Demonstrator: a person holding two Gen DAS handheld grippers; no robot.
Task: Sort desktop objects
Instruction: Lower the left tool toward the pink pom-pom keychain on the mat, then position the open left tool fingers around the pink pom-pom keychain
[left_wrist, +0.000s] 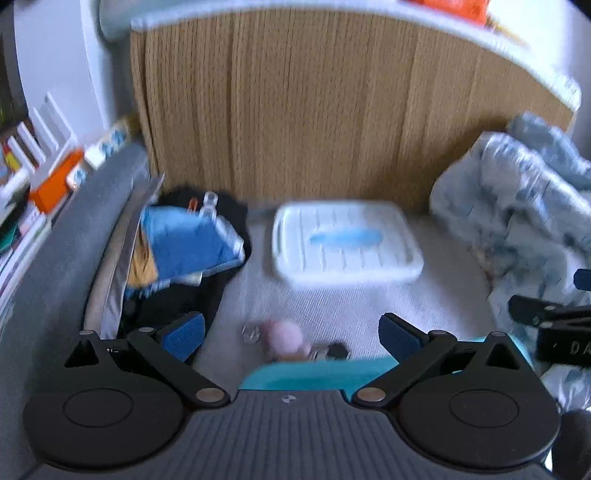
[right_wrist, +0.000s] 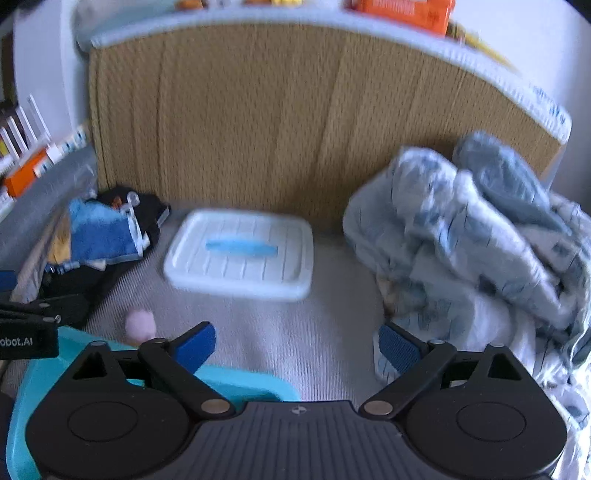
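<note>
Faced a tall ribbed tan panel (left_wrist: 314, 110) at the far side, above a pale woven surface (right_wrist: 295, 339). Showed a rumpled blue-and-white blanket (right_wrist: 480, 240) heaped at the right, and a dark pile topped by a blue cloth (left_wrist: 184, 243) at the far left.

Held, near the middle and just short of the panel, a white lidded box (left_wrist: 343, 243) with a blue handle (left_wrist: 343, 236); lid on, so contents could not be told. Showed a teal tray (right_wrist: 236, 384) at the near edge under both tools; its inside mostly hidden.

Hovered with the left gripper (left_wrist: 291, 332), jaws wide apart and empty, above the small items. Hovered likewise with the right gripper (right_wrist: 295, 347), jaws apart, nothing between them.

Left loose on the surface a pink pompom (left_wrist: 284, 332), a small clear piece (left_wrist: 251, 332) and a small dark-and-metal piece (left_wrist: 332, 350), blurred beyond naming, just beyond the tray's rim.

Looked like the gathering of loose items, though blur left the step unsettled. Would call for lowering onto the soft pompom and closing gently.
</note>
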